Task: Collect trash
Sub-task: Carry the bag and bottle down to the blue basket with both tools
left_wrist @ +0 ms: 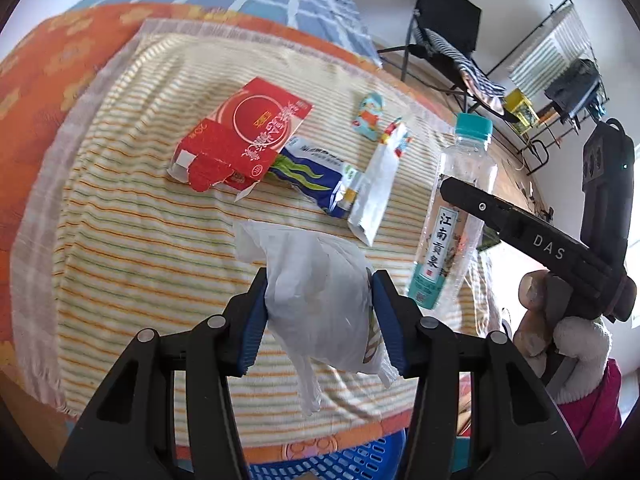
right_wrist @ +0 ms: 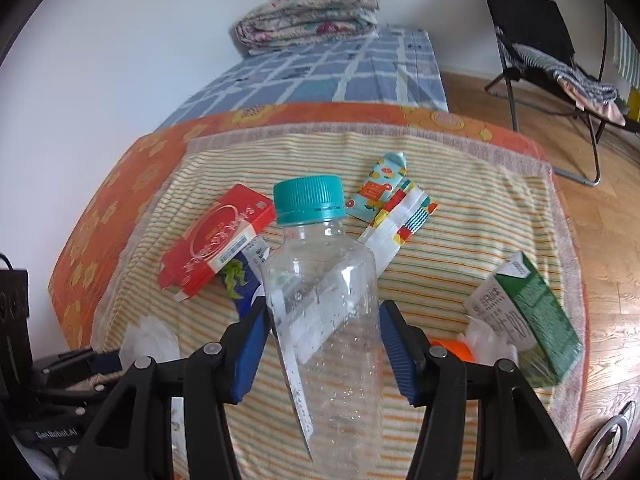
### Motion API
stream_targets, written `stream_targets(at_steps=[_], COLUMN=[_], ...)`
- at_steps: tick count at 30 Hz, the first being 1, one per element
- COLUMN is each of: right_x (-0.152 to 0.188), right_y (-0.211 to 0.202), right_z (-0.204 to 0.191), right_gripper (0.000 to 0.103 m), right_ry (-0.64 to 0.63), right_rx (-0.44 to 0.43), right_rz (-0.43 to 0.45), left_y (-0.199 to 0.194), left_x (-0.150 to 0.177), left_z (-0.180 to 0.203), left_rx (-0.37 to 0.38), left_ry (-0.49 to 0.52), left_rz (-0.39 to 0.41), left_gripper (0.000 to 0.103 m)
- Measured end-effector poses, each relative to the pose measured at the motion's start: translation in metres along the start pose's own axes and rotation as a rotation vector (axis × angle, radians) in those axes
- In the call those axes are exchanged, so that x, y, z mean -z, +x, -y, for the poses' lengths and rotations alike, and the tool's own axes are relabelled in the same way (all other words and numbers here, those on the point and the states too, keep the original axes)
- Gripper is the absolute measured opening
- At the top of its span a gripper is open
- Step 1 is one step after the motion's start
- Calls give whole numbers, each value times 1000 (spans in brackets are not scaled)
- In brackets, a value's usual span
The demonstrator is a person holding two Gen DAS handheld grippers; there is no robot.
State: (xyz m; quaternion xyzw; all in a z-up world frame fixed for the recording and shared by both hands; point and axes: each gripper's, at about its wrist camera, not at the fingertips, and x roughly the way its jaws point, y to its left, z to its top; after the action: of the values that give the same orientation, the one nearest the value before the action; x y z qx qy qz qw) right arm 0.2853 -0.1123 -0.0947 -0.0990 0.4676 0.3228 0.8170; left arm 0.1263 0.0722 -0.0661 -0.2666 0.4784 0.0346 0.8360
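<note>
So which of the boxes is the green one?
The green carton, lying tilted at the right edge of the striped towel. The other box, the red box, sits on the left with its flap torn open.

"das" on the right tool — "江南贡泉" on the bottle.

Two wrist fisheye cameras look steeply down along their own fingers at a striped towel from close above — the left from the near edge, the right just beside it. Both views share the red carton, the bed and a folding chair beyond.
</note>
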Motion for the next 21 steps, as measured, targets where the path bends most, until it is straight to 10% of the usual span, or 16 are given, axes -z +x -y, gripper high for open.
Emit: stream_targets(at_steps=[21], right_x=[71], right_y=[-99], right_z=[-17], right_gripper=[56], right_ry=[-41], right_rx=[-84], right_rz=[119], left_y=[-56], left_x=[91], left_z=[31], left_rx=[7], left_ry=[179], left_rz=[-1], left_gripper=[51])
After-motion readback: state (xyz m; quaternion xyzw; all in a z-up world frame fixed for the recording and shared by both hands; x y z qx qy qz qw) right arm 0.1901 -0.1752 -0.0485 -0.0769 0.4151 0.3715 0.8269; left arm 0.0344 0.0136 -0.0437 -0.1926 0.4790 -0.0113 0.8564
